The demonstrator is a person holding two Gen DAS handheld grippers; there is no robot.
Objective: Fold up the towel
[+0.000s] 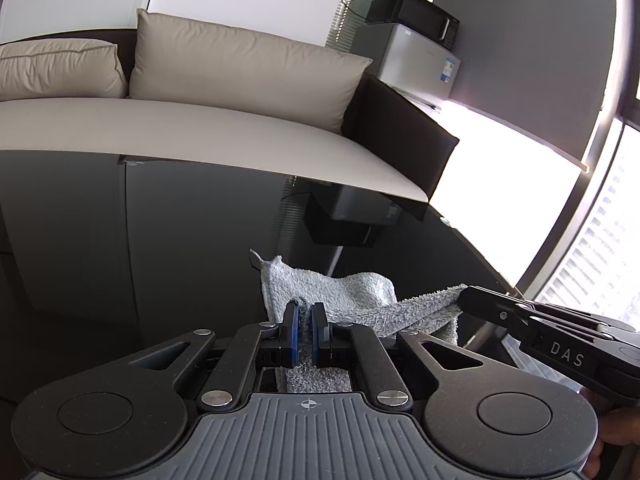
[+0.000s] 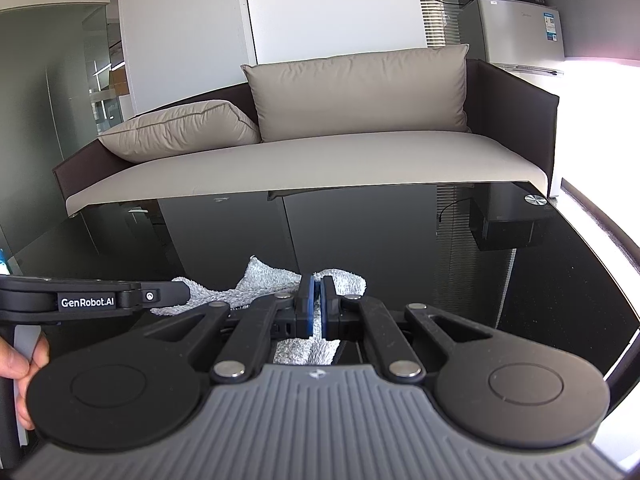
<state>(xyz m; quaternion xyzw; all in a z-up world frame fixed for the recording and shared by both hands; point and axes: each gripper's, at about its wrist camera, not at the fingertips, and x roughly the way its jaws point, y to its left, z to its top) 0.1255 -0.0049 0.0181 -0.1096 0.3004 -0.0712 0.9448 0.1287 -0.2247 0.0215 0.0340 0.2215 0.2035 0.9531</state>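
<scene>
The grey towel (image 1: pixel 340 292) hangs bunched just above the glossy black table (image 1: pixel 160 240), stretched between my two grippers. My left gripper (image 1: pixel 306 320) is clamped on one edge, its blue pads (image 1: pixel 295 330) pressed together with terry cloth squeezed between them. My right gripper (image 2: pixel 318 308) is likewise pinched tight on another edge, cloth trailing down under its jaws. The two grippers sit near each other, side by side. Beyond the table stands a beige sofa (image 2: pixel 320 160) with cushions
</scene>
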